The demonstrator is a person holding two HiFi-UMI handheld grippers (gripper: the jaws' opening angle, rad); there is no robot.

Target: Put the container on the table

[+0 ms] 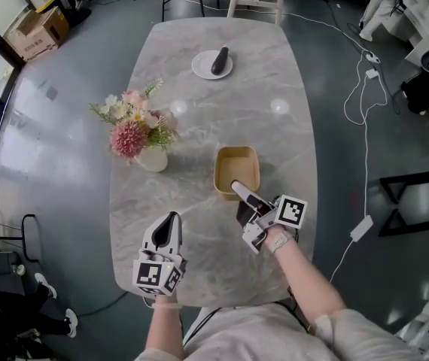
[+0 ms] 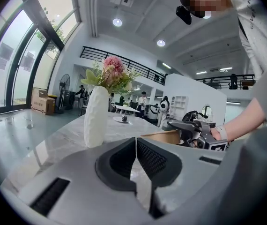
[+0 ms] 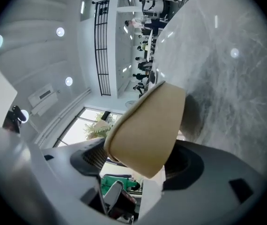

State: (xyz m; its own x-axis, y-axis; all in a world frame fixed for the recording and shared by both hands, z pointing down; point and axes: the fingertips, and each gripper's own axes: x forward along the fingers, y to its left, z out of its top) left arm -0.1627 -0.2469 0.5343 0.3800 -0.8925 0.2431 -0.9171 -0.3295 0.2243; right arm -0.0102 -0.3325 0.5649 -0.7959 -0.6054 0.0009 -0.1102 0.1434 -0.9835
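Note:
The tan, open-topped container (image 1: 237, 170) sits upright on the grey marble table (image 1: 199, 119), right of centre. My right gripper (image 1: 238, 199) is at its near rim, jaws spread wide with the near wall between them. In the right gripper view the container's (image 3: 147, 125) corner fills the gap of that gripper (image 3: 138, 165), and I see no pad pressing on it. My left gripper (image 1: 171, 220) hovers over the table's near left part, empty. In the left gripper view its pads meet (image 2: 136, 149), and the container (image 2: 164, 136) shows beyond.
A white vase of pink flowers (image 1: 150, 159) stands left of the container. A white plate with a dark object (image 1: 212, 65) lies at the far end. Cables (image 1: 361, 89) trail on the floor to the right, and a cardboard box (image 1: 38, 32) sits far left.

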